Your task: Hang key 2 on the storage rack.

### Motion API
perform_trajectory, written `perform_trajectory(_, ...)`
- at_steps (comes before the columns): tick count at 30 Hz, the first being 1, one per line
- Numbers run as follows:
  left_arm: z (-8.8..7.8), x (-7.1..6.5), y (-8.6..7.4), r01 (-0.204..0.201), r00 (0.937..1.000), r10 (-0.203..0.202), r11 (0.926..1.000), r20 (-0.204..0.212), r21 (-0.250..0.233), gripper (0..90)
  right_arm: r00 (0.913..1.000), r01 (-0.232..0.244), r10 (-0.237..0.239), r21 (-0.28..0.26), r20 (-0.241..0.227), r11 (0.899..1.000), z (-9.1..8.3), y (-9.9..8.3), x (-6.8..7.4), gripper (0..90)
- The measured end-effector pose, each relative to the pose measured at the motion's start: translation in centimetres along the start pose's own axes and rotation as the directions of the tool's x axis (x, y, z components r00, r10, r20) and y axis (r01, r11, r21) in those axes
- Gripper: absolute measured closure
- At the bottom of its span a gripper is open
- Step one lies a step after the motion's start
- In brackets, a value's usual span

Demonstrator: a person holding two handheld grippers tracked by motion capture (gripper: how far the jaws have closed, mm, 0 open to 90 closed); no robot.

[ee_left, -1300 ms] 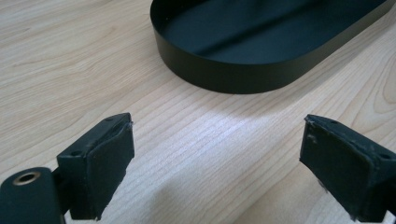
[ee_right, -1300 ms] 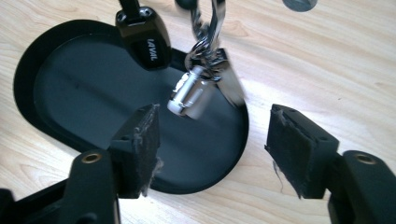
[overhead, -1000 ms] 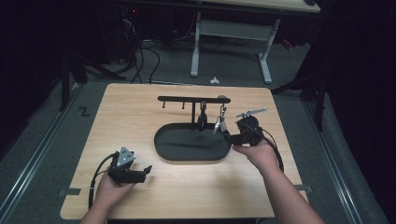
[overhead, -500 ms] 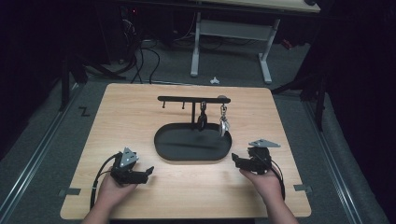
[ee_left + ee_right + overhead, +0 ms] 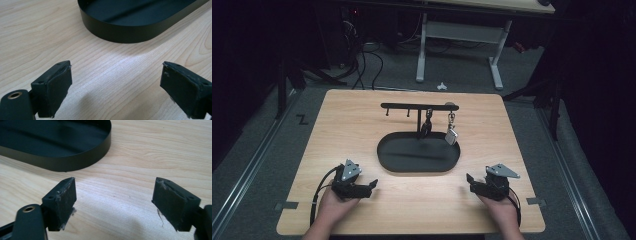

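Note:
A black oval tray (image 5: 387, 162) lies mid-table, and a black hook rack (image 5: 418, 106) rises from it. A dark fob (image 5: 427, 127) and a silver tag (image 5: 451, 135) hang from the rack's right half. My left gripper (image 5: 371, 186) rests low at the near left, jaws apart over bare wood, and its own view (image 5: 115, 75) has the tray wall (image 5: 130, 32) ahead. My right gripper (image 5: 471, 183) sits at the near right. Its jaws have just been opening and nothing is between them (image 5: 113, 192). The tray's end (image 5: 62, 161) lies ahead to the left.
The wooden table (image 5: 537, 150) ends just behind both hands at its near edge. Behind it stand a white desk frame (image 5: 457, 30) and floor cables (image 5: 367, 55). Bare wood flanks the tray on both sides.
My right gripper has come away from the hanging items at the rack and dropped to the table's near right. The left gripper has stayed put.

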State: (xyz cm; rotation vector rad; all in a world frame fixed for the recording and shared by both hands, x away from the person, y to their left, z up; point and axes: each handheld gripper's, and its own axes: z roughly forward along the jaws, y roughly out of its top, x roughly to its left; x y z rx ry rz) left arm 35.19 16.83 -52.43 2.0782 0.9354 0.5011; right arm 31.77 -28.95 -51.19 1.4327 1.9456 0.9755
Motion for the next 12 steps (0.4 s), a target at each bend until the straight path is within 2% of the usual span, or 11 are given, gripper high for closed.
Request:
perform_trajectory(2, -0.11, -0.01, 0.06, -0.008, 1.0, 0.008, 1.0, -0.003, -0.006, 10.8, 1.0, 0.002, -0.002, -0.004, 0.009, 1.0, 0.11, 0.03, 0.08, 17.8)
perform_trajectory(4, -0.33, -0.05, 0.17, -0.024, 0.9997, 0.024, 0.9996, -0.009, -0.014, 10.8, 0.9994, 0.026, -0.025, -0.023, 0.023, 0.999, 0.06, 0.0, 0.26, 17.0)
perform_trajectory(7, -0.63, -0.07, 0.35, -0.038, 0.9992, 0.038, 0.999, -0.013, -0.025, 10.8, 0.9994, 0.032, -0.031, -0.029, 0.016, 0.999, -0.06, -0.05, 0.41, 16.7)
perform_trajectory(12, -0.66, 0.09, 0.39, -0.03, 0.9995, 0.029, 0.9991, -0.009, -0.031, 10.7, 0.9994, 0.025, -0.024, -0.037, 0.023, 0.999, -0.24, -0.1, 0.59, 16.6)
